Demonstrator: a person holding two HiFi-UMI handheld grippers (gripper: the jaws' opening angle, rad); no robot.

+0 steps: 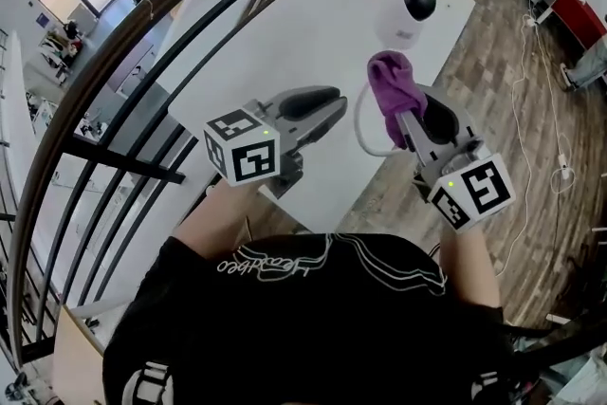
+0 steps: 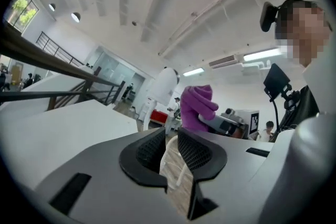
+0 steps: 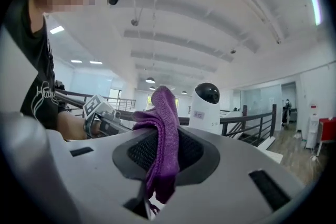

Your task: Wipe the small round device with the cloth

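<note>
The small round device (image 1: 410, 9), a white body with a black dome top, stands upright at the far end of the white table (image 1: 285, 33). It shows in the right gripper view (image 3: 206, 102) and, partly hidden by the cloth, in the left gripper view (image 2: 164, 86). My right gripper (image 1: 417, 114) is shut on a purple cloth (image 1: 394, 85) that sticks up from its jaws (image 3: 160, 113), a short way in front of the device. My left gripper (image 1: 332, 104) hovers over the table's near part, jaws apart with nothing between them (image 2: 170, 141). It faces the purple cloth (image 2: 197, 107).
A white cable (image 1: 365, 133) loops off the table's near edge below the device. Dark metal railing bars (image 1: 142, 62) run along the left side. A wooden floor lies to the right, with a red cabinet (image 1: 579, 9) and a thin cord (image 1: 522, 90) on it.
</note>
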